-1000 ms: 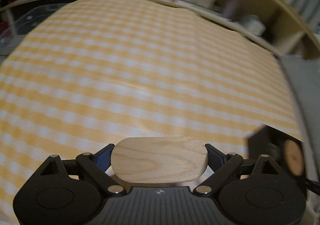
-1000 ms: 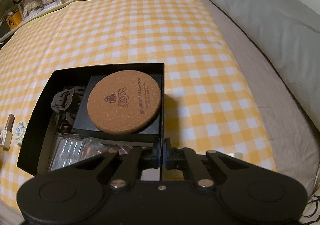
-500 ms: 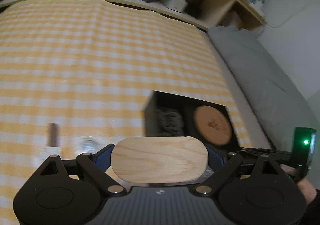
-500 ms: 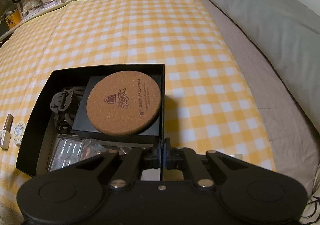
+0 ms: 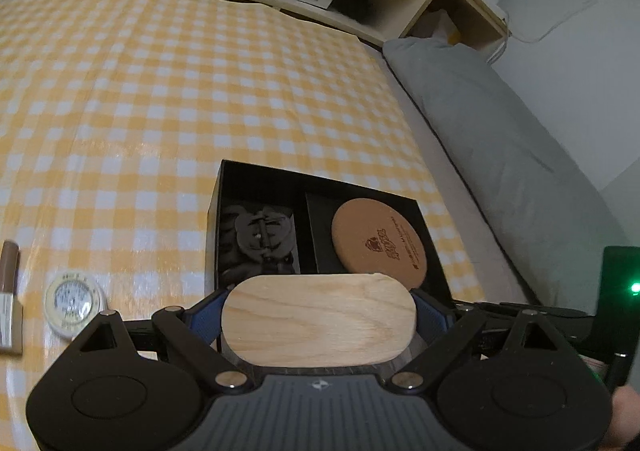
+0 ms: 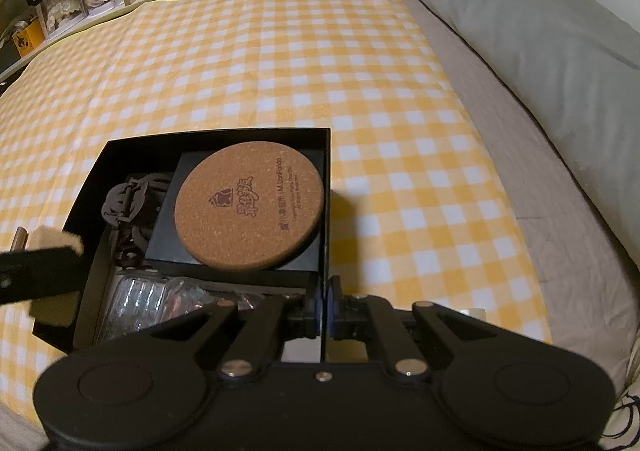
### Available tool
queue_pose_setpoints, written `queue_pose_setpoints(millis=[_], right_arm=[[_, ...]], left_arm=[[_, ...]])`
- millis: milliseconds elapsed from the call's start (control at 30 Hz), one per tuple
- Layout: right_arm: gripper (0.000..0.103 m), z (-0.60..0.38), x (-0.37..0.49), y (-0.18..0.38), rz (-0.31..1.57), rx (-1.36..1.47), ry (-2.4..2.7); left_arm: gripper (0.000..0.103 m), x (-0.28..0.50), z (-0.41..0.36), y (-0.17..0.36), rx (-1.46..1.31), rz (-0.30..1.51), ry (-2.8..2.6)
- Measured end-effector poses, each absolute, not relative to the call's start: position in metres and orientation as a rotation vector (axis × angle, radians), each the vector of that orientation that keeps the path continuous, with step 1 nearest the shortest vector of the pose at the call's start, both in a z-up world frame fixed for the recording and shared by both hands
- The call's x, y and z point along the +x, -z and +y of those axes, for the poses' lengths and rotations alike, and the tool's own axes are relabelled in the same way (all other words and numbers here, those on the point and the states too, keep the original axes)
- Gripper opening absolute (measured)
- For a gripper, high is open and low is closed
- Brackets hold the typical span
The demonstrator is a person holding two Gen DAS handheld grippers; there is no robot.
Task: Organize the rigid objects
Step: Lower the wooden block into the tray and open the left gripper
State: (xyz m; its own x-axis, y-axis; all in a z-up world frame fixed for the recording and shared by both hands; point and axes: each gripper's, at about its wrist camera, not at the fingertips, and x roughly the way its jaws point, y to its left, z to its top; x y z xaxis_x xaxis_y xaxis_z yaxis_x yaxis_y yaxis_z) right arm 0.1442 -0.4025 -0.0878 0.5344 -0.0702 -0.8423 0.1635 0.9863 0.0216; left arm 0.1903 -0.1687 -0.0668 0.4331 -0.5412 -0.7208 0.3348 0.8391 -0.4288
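Left fingers [image 5: 208, 317] clamp the oval pale-wood block [image 5: 318, 319] endwise for boxing; right gripper [image 6: 323, 305] pinches the open black cardboard box's wall [image 6: 325, 211], steadying it.

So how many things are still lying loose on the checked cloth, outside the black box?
2: a small round tin and a brown-capped tube further left, both left of the black box. The left tool may hide more.

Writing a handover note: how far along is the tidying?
Done: cork coaster and a dark clip lie in the black box. In hand: left gripper holds a wooden block; right gripper pinches the box wall. Left: round tin and tube on the cloth.
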Motion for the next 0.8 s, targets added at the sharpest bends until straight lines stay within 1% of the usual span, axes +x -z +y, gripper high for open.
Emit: queue_pose_setpoints(millis=[233, 333, 800], right_arm=[[0.004, -0.401, 0.143, 0.088, 0.997, 0.103, 0.139], [0.004, -0.402, 0.143, 0.088, 0.998, 0.102, 0.14], [0.004, -0.398, 0.142, 0.087, 1.001, 0.094, 0.136]], left_arm=[[0.094, 0.192, -0.171, 0.071, -0.204, 0.951, 0.546], [0.094, 0.19, -0.171, 0.067, -0.19, 0.983, 0.561], [0.095, 0.174, -0.169, 0.061, -0.109, 0.994, 0.582]])
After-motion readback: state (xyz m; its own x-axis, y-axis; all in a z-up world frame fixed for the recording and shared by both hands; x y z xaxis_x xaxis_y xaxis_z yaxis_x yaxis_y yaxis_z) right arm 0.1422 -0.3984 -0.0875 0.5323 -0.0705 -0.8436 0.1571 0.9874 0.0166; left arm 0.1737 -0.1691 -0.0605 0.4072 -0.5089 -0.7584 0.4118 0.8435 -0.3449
